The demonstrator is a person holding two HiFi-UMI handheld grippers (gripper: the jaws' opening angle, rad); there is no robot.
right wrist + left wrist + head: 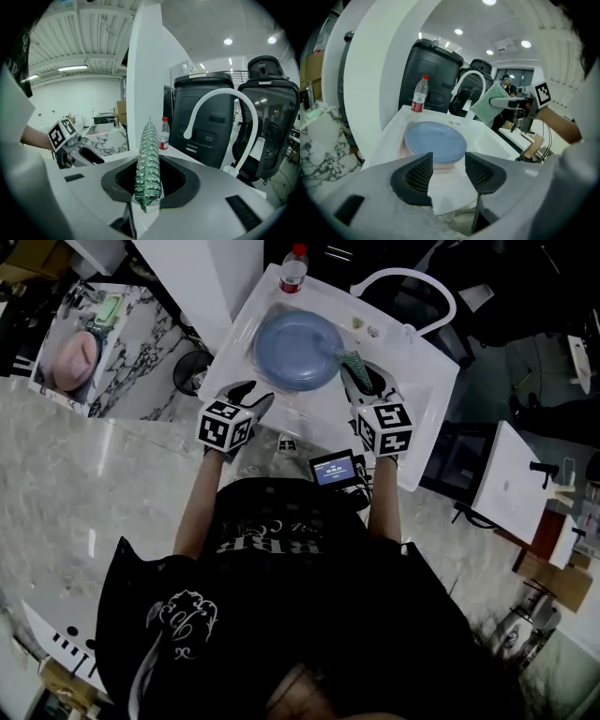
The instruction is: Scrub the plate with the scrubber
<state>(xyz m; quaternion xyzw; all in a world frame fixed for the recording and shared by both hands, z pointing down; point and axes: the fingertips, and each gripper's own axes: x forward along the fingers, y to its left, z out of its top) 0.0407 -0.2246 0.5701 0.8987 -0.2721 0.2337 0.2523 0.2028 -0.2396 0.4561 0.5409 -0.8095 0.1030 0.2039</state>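
Observation:
A blue plate [298,350] lies flat in the white sink basin [417,381], with a pinkish layer showing under its rim. In the left gripper view the plate [436,140] sits just beyond my left gripper [448,171], whose jaws stand apart with nothing between the pads. In the head view the left gripper [251,393] hovers at the plate's near left edge. My right gripper [361,376] is shut on a green scrubber [148,164], held upright above the plate's right side. The scrubber [490,104] hangs in the air, apart from the plate.
A water bottle with a red cap [293,268] stands at the basin's far edge. A white arched faucet [412,282] rises at the far right. A small lit screen [333,468] sits at the near rim. A marble counter [56,474] spreads to the left.

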